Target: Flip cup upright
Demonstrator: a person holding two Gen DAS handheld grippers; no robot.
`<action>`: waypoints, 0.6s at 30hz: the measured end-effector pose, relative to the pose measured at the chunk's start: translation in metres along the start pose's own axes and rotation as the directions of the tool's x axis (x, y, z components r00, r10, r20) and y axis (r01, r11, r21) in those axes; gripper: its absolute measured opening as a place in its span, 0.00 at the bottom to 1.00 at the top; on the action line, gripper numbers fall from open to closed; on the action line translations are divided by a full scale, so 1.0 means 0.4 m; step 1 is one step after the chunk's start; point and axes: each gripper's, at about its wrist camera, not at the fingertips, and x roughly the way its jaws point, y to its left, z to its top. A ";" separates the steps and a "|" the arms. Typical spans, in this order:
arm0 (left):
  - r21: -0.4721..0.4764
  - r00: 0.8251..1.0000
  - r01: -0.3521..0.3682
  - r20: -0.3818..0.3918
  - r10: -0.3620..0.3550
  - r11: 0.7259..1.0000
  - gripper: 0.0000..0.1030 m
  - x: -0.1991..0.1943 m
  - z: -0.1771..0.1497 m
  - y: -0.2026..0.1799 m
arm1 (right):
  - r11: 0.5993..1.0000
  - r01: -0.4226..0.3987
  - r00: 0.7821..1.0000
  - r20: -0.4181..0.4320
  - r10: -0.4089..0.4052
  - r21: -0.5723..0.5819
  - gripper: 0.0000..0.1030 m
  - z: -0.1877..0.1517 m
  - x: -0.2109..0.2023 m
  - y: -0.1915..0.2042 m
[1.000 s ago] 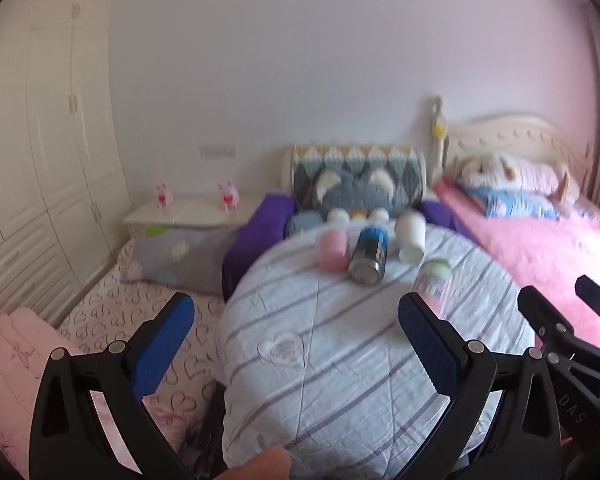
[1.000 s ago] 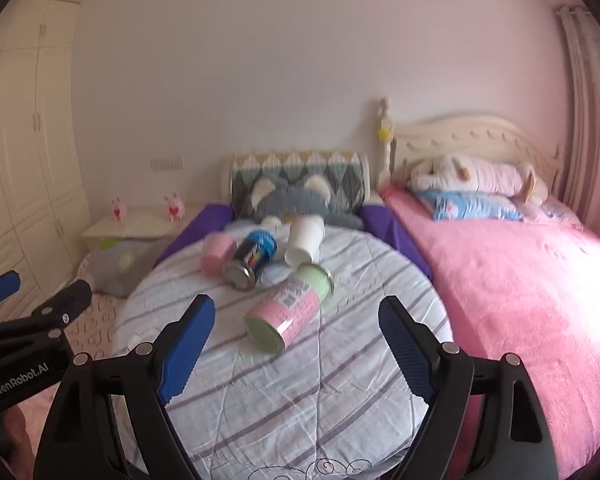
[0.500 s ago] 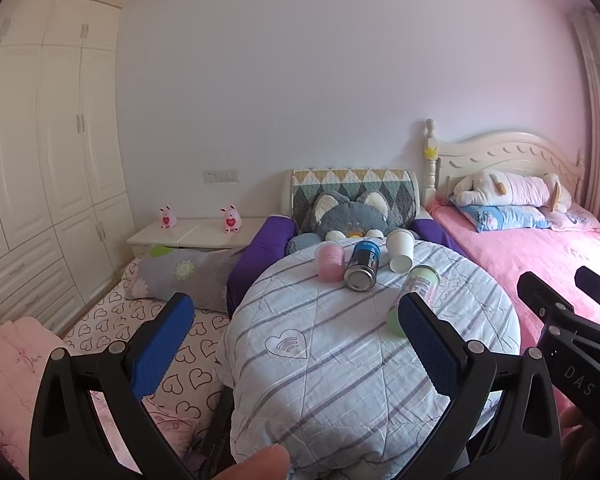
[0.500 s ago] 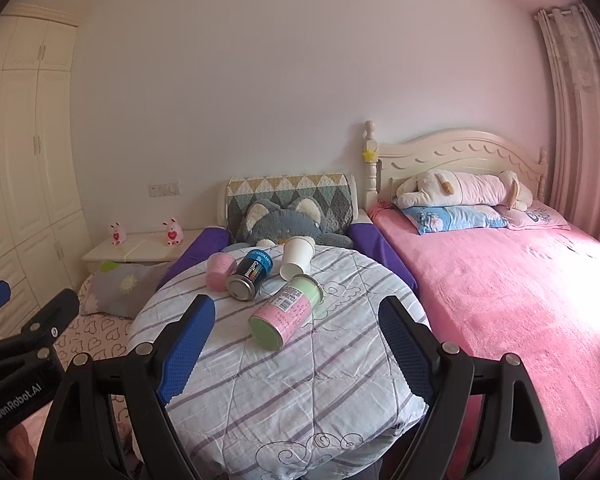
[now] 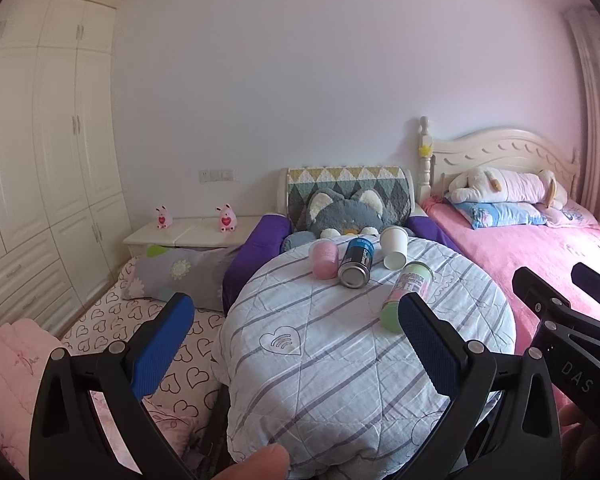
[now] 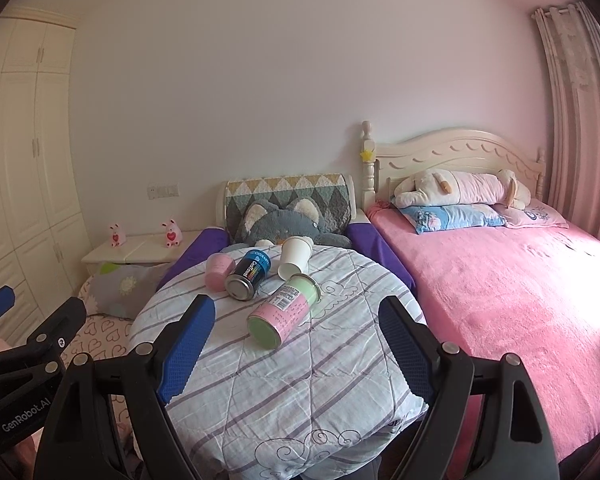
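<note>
Several containers lie on their sides on a round table (image 6: 284, 380) covered with a striped cloth: a pink cup (image 6: 218, 271), a blue can (image 6: 247, 274), a white paper cup (image 6: 295, 258) and a pink-and-green cup (image 6: 286, 310). They also show in the left wrist view: pink cup (image 5: 323, 258), can (image 5: 356, 263), white cup (image 5: 394, 247), pink-and-green cup (image 5: 406, 295). My left gripper (image 5: 292, 344) is open and empty, short of the table's near edge. My right gripper (image 6: 296, 344) is open and empty, just short of the pink-and-green cup.
A pink bed (image 6: 500, 280) with plush toys lies to the right. A purple seat with a grey cat cushion (image 6: 284, 220) stands behind the table. A nightstand (image 5: 188, 234) and white wardrobes (image 5: 40, 180) stand at left. A heart-print mat (image 5: 132, 320) covers the floor.
Both grippers have pulled back and risen from the table, so the cups look smaller and farther. Both stay open. The cups have not moved.
</note>
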 end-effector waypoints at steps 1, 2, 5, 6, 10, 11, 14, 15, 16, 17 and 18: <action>0.000 1.000 0.001 -0.002 -0.001 1.000 1.00 0.002 0.001 0.001 | 1.000 0.001 1.000 -0.001 -0.001 0.001 0.83 -0.001 0.002 0.001; 0.000 1.000 -0.001 -0.003 0.001 1.000 1.00 0.002 0.001 0.000 | 1.000 0.001 1.000 -0.004 -0.001 0.002 0.83 -0.002 0.003 0.001; 0.000 1.000 0.000 -0.012 0.000 1.000 1.00 0.009 0.000 0.000 | 1.000 0.000 1.000 -0.011 0.001 0.003 0.83 0.000 0.009 0.005; 0.000 1.000 0.000 -0.015 0.000 1.000 1.00 0.012 0.000 0.000 | 1.000 -0.001 1.000 -0.013 0.001 0.003 0.83 0.000 0.009 0.004; 0.002 1.000 0.003 -0.029 -0.003 1.000 1.00 0.029 0.002 0.002 | 1.000 0.000 1.000 -0.022 0.000 0.005 0.83 -0.003 0.023 0.010; 0.003 0.999 0.002 -0.032 -0.002 1.000 1.00 0.033 0.002 0.001 | 1.000 0.000 1.000 -0.026 0.000 0.006 0.83 -0.004 0.026 0.009; 0.002 0.999 0.003 -0.036 -0.003 1.000 1.00 0.043 0.001 0.001 | 1.000 0.004 0.999 -0.037 -0.003 0.007 0.83 -0.001 0.042 0.012; 0.002 0.999 0.002 -0.033 -0.001 1.000 1.00 0.040 0.000 0.000 | 1.000 0.004 0.999 -0.038 -0.004 0.007 0.83 0.001 0.045 0.012; 0.003 0.999 0.001 -0.032 -0.001 1.000 1.00 0.038 -0.001 0.000 | 1.000 0.004 0.999 -0.040 -0.004 0.008 0.83 0.002 0.049 0.013; 0.004 0.999 0.001 -0.035 -0.001 1.000 1.00 0.043 -0.002 0.000 | 1.000 0.005 0.999 -0.041 -0.004 0.008 0.83 0.004 0.052 0.014; 0.004 0.999 0.002 -0.039 -0.002 1.000 1.00 0.049 -0.002 0.000 | 1.000 0.004 0.999 -0.044 -0.004 0.009 0.83 0.004 0.057 0.014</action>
